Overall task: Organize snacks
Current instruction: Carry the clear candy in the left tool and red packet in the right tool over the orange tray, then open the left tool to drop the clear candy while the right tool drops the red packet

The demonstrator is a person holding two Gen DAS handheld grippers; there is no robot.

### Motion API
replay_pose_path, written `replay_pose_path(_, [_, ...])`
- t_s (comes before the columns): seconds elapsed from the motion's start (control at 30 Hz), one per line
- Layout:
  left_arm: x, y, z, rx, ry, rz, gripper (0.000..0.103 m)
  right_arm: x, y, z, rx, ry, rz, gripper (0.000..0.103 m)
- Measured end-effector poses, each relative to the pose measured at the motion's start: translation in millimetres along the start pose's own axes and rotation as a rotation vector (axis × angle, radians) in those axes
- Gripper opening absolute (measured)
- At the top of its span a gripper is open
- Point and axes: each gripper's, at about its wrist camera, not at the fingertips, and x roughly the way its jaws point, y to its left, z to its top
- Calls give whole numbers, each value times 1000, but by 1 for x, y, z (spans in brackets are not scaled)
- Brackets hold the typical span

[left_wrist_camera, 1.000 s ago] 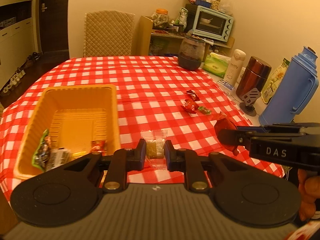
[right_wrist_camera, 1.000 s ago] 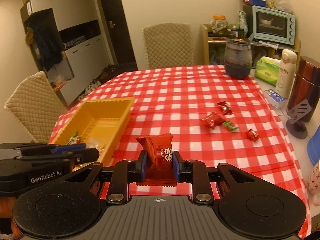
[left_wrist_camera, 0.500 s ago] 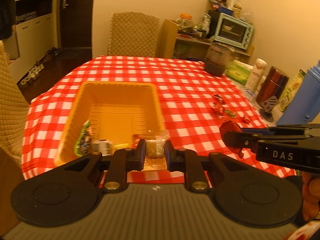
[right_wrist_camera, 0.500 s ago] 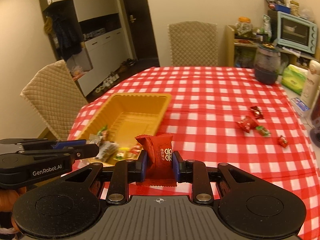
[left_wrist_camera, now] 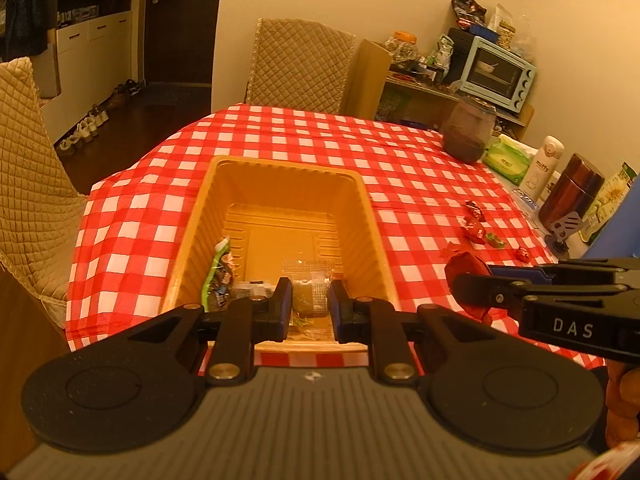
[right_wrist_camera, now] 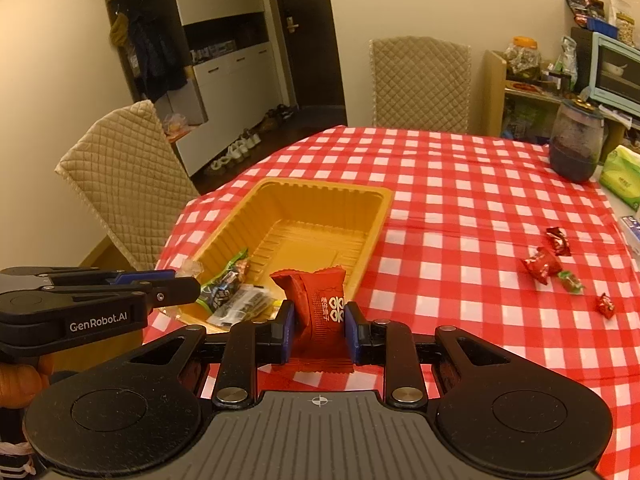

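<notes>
Both grippers shifted from open tablecloth point(left_wrist_camera: 400, 168) toward yellow tray point(left_wrist_camera: 280, 168) (a few snacks inside). Left gripper point(left_wrist_camera: 310, 308): clamped on clear-wrapped snack point(left_wrist_camera: 310, 292), over tray's near end. Right gripper point(right_wrist_camera: 319, 330): clamped on red packet point(right_wrist_camera: 320, 304), just beside tray.

We are looking past a counter point(left_wrist_camera: 400, 152) wearing a red-checked cloth. A dark glass jar point(left_wrist_camera: 468, 132) is standing at its far right corner, a green tissue pack point(left_wrist_camera: 506, 159) lying just right of the jar. A toaster oven point(left_wrist_camera: 498, 74) is sitting behind the jar; a quilted chair point(left_wrist_camera: 300, 66) is standing well left of it.
</notes>
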Motion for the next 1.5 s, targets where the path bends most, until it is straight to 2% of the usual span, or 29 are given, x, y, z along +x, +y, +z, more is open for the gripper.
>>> replay_pose_path(0.23, [17, 18, 11, -12, 13, 8, 18, 26, 4, 9, -1, 18, 12, 27])
replay_pose_path(0.6, [50, 29, 26, 21, 44, 4, 18, 70, 3, 21, 31, 44, 25, 27])
replay_pose_path(1.1, [87, 37, 31, 21, 98, -16, 18, 101, -8, 20, 89, 68, 20, 27])
replay_pose_path(1.13, [90, 37, 31, 20, 107, -14, 19, 102, -9, 19, 95, 67, 19, 27])
replay_pose_path(1.2, [92, 37, 29, 25, 109, -1, 29, 103, -11, 18, 106, 67, 19, 27])
replay_pose_path(1.37, [83, 39, 25, 34, 92, 36, 35, 105, -12, 15, 110, 73, 19, 27])
replay_pose_path(1.5, [75, 46, 23, 12, 80, 51, 44, 105, -10, 15, 114, 68, 25, 27])
